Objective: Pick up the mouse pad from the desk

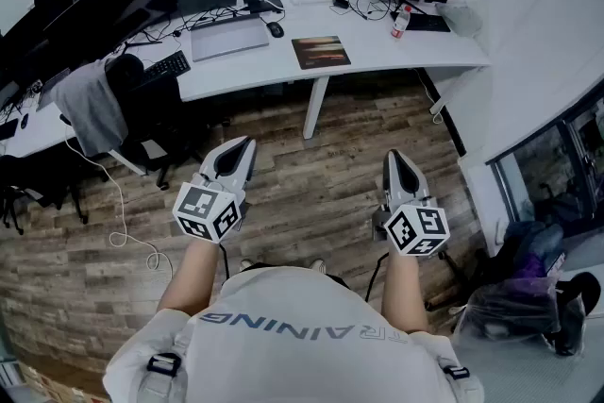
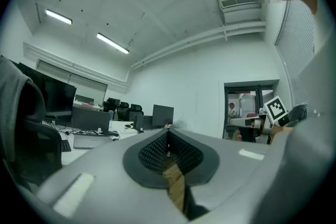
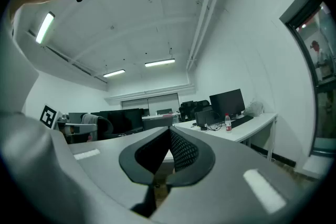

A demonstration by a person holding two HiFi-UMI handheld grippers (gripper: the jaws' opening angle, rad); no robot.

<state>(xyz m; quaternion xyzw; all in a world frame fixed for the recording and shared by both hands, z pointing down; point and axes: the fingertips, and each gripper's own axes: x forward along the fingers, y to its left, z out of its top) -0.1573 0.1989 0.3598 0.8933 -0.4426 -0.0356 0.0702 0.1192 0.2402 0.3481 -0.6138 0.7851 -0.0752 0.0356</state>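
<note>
Over a wood-plank office floor, head view: the left gripper and right gripper are held out side by side, both pointing toward a white desk well ahead of their tips. The mouse pad, dark with a reddish print, lies flat on that desk, ahead of and between the two sets of jaws, with a grey laptop to its left and a bottle to its right. Neither gripper is anywhere near it.

Left gripper view: the jaws are pressed tip to tip with nothing caught between them. Desks and screens lie far beyond and to the left of the tips; the pad cannot be made out here.

Right gripper view: these jaws are likewise clenched on nothing. The bottle and a dark monitor stand far off to the right of the tips.

By these pictures the task has hardly begun: the approach to the desk, the parting of a pair of jaws, the grasp and the lift all appear to be left.
</note>
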